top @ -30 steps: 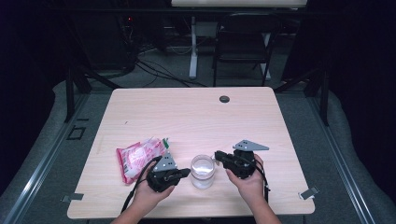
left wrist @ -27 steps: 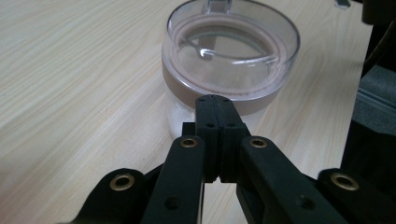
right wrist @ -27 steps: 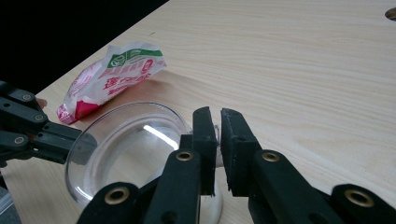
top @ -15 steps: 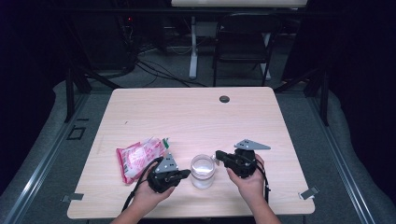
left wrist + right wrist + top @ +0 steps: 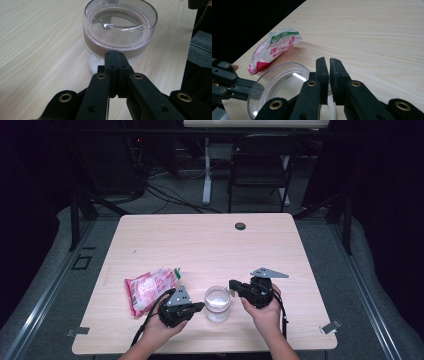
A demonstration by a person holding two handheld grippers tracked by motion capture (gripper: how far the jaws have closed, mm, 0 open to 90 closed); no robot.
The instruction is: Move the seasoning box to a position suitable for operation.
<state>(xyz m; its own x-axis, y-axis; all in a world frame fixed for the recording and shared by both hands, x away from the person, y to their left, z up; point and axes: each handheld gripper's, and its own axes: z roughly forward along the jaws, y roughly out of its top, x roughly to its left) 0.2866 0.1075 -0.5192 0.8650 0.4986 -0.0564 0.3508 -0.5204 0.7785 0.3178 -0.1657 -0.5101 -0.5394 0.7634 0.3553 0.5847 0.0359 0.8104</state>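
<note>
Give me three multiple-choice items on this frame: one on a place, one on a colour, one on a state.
1. Where does the snack packet lie, as the high view shows it?
A. left of the jar
B. right of the jar
C. at the table's far edge

2. What colours are on the packet?
A. blue and yellow
B. red, white and green
C. black and silver

3. How do the left gripper jaws stand?
A. wide open
B. clamped on the packet
C. shut, with nothing between them

Answers:
1 A, the packet lies left of the clear jar.
2 B, the right gripper view shows the print.
3 C, the pads meet just short of the jar's lid.
</note>
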